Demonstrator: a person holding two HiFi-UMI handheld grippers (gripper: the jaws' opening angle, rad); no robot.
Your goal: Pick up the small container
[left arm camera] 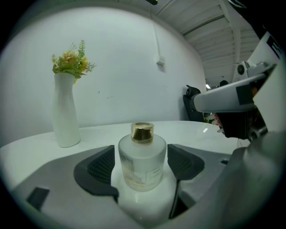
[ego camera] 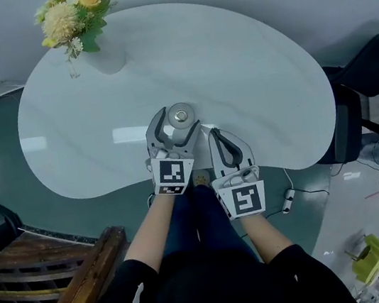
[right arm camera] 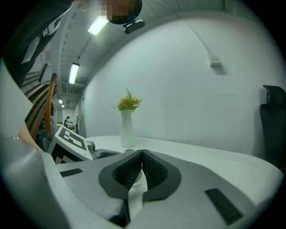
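The small container (ego camera: 181,116) is a frosted white bottle with a gold cap, standing upright near the front edge of the white table (ego camera: 248,72). My left gripper (ego camera: 177,122) is open around it. In the left gripper view the bottle (left arm camera: 142,163) stands between the two dark pads (left arm camera: 99,169), with a thin gap on each side. My right gripper (ego camera: 216,135) is just to the right of the bottle, beside the left gripper. Its pads (right arm camera: 154,172) are shut together with nothing between them.
A white vase of flowers (ego camera: 98,54) stands at the table's far left, also visible as the vase (left arm camera: 66,112) and vase (right arm camera: 127,129). A wooden chair (ego camera: 52,278) is at the near left. A black chair (ego camera: 371,73) is to the right of the table.
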